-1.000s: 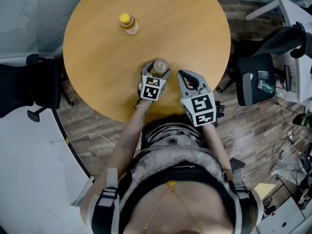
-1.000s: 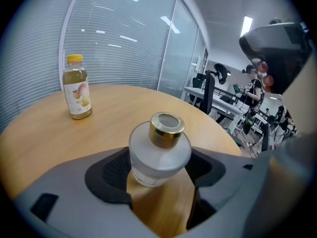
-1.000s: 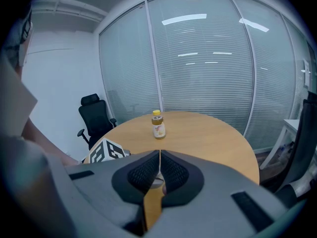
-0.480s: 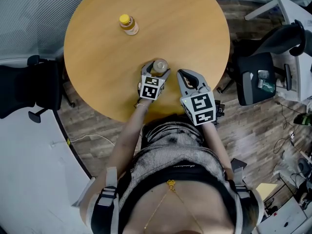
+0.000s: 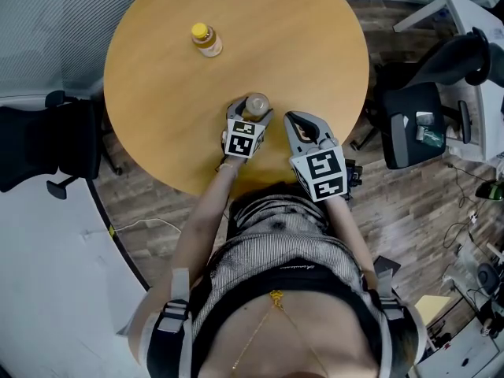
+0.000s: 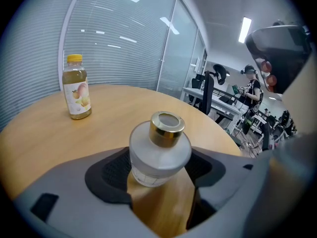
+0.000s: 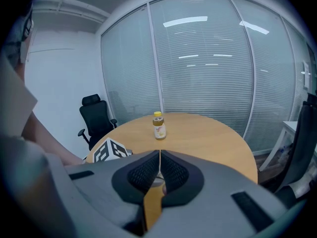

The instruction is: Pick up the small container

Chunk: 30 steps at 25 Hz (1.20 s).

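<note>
So the grab part looks basically done: the left gripper has its jaws closed in on the small frosted-glass container with the gold cap, pads pressed against both sides. It sits close to the near edge of the round wooden table, and as far as I can tell its base is on the wood, so the actual lift is what's left. The right gripper hangs just beside it over the same edge, jaws pressed together with nothing in them. The only other thing up there is a yellow-capped juice bottle, well apart toward the far left edge, so nothing blocks going straight up. Black office chairs stand around the table.
</note>
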Motion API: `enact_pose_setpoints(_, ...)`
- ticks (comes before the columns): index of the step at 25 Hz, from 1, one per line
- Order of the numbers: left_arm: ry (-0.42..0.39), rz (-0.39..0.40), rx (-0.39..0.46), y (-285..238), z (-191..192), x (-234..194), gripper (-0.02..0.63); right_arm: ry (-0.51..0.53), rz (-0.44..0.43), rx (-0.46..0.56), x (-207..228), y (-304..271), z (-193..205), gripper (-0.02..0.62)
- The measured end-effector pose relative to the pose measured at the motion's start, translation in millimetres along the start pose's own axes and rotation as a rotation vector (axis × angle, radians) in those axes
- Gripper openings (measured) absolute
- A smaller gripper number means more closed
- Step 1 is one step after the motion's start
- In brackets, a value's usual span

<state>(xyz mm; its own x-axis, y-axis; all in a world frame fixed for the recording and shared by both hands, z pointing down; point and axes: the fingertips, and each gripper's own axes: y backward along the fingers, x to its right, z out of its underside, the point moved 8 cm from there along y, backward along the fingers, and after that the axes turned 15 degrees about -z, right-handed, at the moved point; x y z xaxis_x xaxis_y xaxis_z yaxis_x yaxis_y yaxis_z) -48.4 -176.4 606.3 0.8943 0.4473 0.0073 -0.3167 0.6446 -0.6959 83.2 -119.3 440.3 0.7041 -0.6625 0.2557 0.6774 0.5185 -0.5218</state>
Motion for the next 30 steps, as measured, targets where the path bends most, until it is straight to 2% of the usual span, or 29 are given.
enact_pose_setpoints(30,-0.11,0.015,0.015,36.7,26.8,24.2,0.345,0.021,0.013,0.021,-13.2,21.1,9.8,0.021)
